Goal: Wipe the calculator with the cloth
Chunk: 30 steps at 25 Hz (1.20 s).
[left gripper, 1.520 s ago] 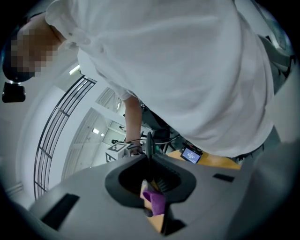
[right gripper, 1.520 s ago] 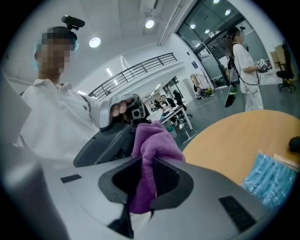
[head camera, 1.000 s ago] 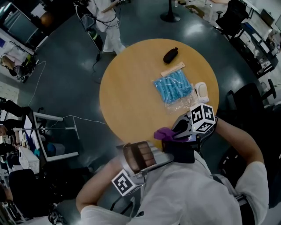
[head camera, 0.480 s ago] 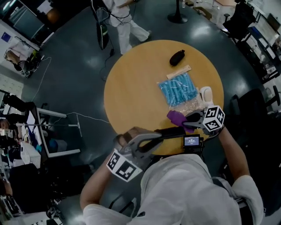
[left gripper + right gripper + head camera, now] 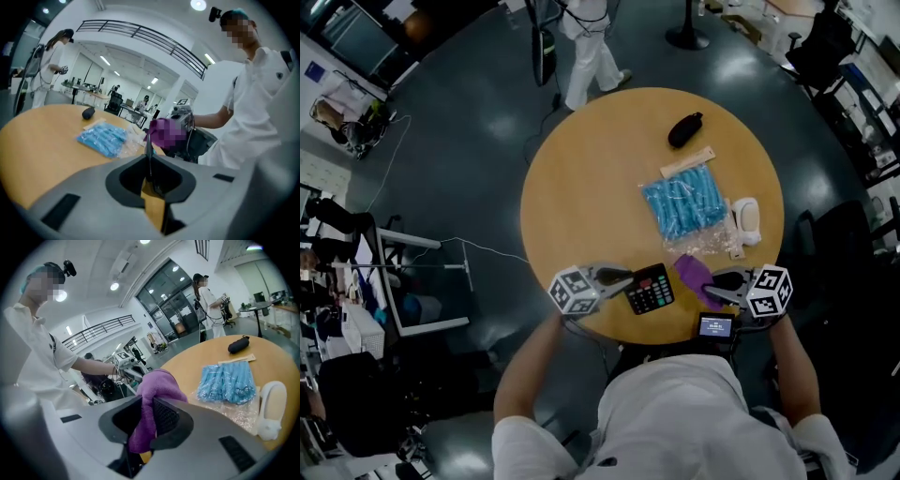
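My left gripper [image 5: 623,279] pinches the calculator [image 5: 650,289] by its edge at the table's [image 5: 581,187] near rim. My right gripper [image 5: 714,280] clamps the purple cloth [image 5: 693,274] just beside it.

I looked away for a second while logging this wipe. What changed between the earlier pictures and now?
The left tongs, gripping the calculator, swung down from the chest and brought it keys-up to the near edge of the table. The right tongs shifted slightly, its purple cloth now right of the calculator. Both grips held; the blue packet stayed put.
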### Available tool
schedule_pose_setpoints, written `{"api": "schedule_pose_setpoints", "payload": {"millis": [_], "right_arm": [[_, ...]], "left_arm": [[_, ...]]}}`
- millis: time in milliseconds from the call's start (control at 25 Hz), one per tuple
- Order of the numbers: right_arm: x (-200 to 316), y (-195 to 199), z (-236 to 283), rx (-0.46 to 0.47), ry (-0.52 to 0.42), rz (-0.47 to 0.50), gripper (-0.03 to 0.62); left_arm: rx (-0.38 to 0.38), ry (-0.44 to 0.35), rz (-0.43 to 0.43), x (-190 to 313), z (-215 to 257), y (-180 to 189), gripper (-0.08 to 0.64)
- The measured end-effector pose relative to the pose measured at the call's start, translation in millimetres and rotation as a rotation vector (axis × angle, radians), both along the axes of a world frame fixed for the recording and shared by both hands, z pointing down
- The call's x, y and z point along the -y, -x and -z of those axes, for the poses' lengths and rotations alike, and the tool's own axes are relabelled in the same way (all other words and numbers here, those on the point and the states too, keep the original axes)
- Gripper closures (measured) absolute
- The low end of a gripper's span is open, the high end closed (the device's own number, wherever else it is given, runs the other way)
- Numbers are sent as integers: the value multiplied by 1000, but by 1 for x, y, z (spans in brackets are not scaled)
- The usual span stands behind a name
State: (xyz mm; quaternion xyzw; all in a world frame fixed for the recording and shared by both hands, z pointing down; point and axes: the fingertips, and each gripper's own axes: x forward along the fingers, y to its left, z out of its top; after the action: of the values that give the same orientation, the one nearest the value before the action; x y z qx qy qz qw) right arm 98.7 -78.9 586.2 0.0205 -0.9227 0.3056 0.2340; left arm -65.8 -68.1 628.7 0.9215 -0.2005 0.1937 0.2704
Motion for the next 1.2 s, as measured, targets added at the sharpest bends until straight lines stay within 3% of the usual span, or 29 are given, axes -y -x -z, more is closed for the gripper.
{"api": "schedule_pose_setpoints", "payload": {"millis": [160, 280, 520, 720, 840, 1040, 1200], "right_arm": [[0, -13, 8, 50, 20, -118, 522], [-13, -15, 10, 83, 51, -173, 522], [-26, -10, 15, 113, 70, -183, 522], [-32, -8, 16, 136, 89, -202, 522], [-33, -5, 18, 143, 86, -194, 522], [-31, -7, 21, 153, 75, -222, 522], [-16, -3, 35, 177, 18, -265, 522]], "left_arm": [[-17, 144, 7, 2, -66, -10, 518], [23, 216, -56, -9, -104, -22, 518], [53, 253, -108, -1, -135, -26, 518], [168, 281, -136, -7, -161, -18, 505], [225, 260, -113, -2, -169, -14, 490], [404, 170, -92, 8, -174, -3, 460], [458, 123, -43, 19, -159, 12, 409]]}}
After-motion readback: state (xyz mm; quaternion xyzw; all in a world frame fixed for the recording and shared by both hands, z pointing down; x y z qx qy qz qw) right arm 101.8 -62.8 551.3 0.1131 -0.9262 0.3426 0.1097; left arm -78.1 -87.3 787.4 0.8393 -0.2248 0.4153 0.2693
